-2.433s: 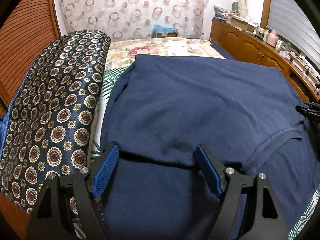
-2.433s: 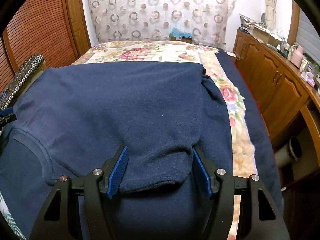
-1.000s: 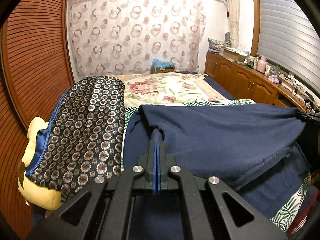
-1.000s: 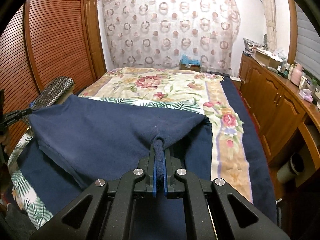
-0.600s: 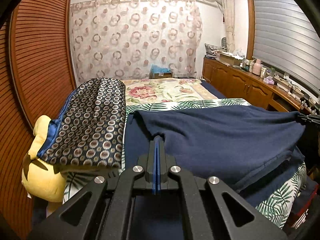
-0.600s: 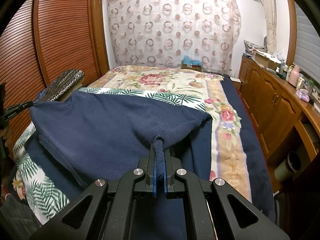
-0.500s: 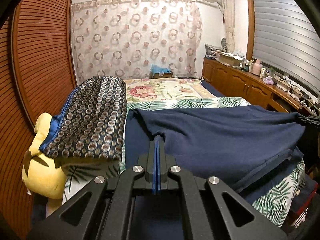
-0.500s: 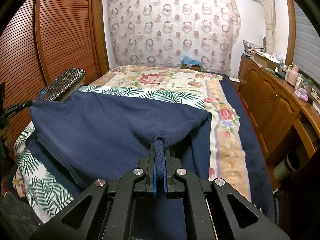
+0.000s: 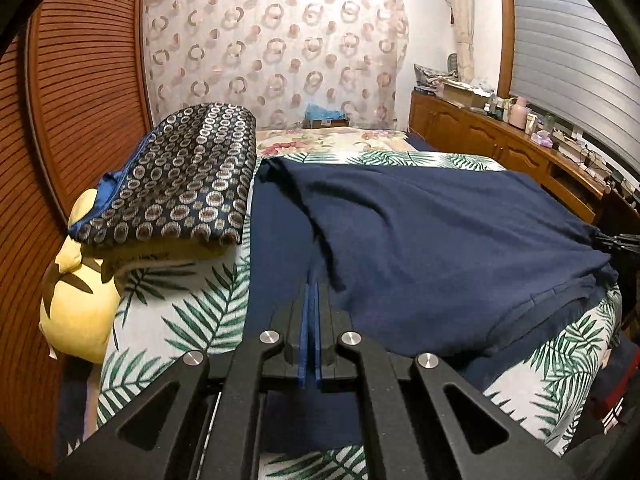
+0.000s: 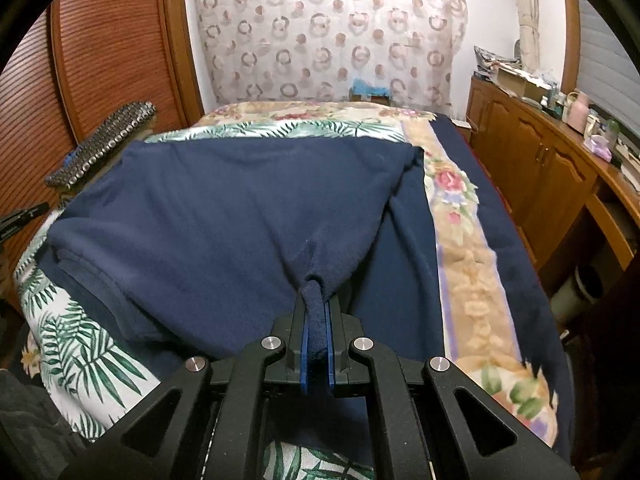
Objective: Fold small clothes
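A navy garment [image 9: 420, 232] lies folded over itself on the bed, its upper layer drawn toward me. My left gripper [image 9: 311, 292] is shut, and the near left corner of that layer runs into its pad tips. In the right wrist view the garment [image 10: 240, 208] narrows into a rolled corner between the blue pads of my right gripper [image 10: 316, 312]. Those jaws are opening, and the cloth still fills the gap. Each gripper shows at the other view's edge: the right gripper [image 9: 616, 240] on the garment's far corner, the left gripper [image 10: 24, 216] at the left.
A palm-leaf sheet [image 9: 180, 312] covers the bed under the garment, and a floral blanket [image 10: 468, 264] runs along the right. A dark patterned cushion [image 9: 180, 172] rests on a yellow plush toy [image 9: 76, 292] at the left. Wooden cabinets [image 10: 540, 168] line the right wall, louvred doors [image 9: 80, 100] the left.
Both grippers have sunk and drawn back, and the lifted navy layer now rests on the bed. The right gripper's pads have parted slightly around the cloth. The left stays shut.
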`<state>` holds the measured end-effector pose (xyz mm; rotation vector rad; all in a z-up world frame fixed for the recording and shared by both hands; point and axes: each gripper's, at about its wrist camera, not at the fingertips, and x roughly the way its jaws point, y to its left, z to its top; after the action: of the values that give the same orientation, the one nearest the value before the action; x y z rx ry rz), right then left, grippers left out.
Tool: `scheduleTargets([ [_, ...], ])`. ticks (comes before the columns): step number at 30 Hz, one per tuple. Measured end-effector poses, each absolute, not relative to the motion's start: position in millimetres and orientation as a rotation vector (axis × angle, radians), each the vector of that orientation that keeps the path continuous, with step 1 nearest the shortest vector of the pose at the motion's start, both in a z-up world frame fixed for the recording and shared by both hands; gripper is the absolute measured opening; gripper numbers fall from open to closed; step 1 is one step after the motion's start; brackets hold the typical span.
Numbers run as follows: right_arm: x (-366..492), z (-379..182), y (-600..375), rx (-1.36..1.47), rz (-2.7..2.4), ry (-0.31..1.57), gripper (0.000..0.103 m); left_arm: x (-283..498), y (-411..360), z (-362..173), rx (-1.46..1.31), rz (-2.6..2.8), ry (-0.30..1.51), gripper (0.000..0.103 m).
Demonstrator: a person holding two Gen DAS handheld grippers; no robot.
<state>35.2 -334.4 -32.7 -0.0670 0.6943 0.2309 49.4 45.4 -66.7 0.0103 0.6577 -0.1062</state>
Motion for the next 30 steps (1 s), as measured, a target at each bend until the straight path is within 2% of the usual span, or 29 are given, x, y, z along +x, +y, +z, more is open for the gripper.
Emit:
scheduleTargets([
  [2,30.7,-29.0,-333.4,-0.071,0.212,0.697,0.018,45.1,44.8,-69.4,0.008,-0.111,0.661,0.002],
  [3,27.1,-26.4,-332.6,-0.070,0.208,0.691,0.025,41.3,43.1,-70.5,0.008,-0.114,0.658,0.007],
  [4,22.5,-23.2,-332.4,-0.067,0.204,0.682,0.032,37.8,41.8,-71.3,0.007,-0.122,0.654,0.020],
  [5,18.3,-19.9,-332.5,-0.064,0.200,0.671,0.050,34.3,40.2,-71.8,0.004,-0.131,0.650,0.024],
  [6,15.0,-17.7,-333.4,-0.061,0.195,0.657,0.063,32.7,39.5,-72.0,0.003,-0.137,0.646,0.030],
  [7,11.2,-16.5,-334.7,-0.060,0.189,0.642,0.066,29.1,37.1,-71.8,0.002,-0.150,0.639,0.038],
  [9,6.4,-13.1,-333.1,-0.055,0.182,0.623,0.068,24.5,33.2,-71.8,0.008,-0.159,0.626,0.042],
  [17,20.8,-13.9,-297.1,-0.036,0.238,0.565,0.068,23.3,22.0,-84.7,0.010,-0.173,0.666,0.042],
  [25,34.2,-39.5,-283.9,-0.040,0.309,0.626,0.068,23.1,24.5,-99.3,0.038,-0.155,0.706,0.042],
  [30,36.6,-32.0,-298.8,0.008,0.324,0.631,0.068,21.1,29.9,-107.4,0.030,-0.145,0.707,0.042],
])
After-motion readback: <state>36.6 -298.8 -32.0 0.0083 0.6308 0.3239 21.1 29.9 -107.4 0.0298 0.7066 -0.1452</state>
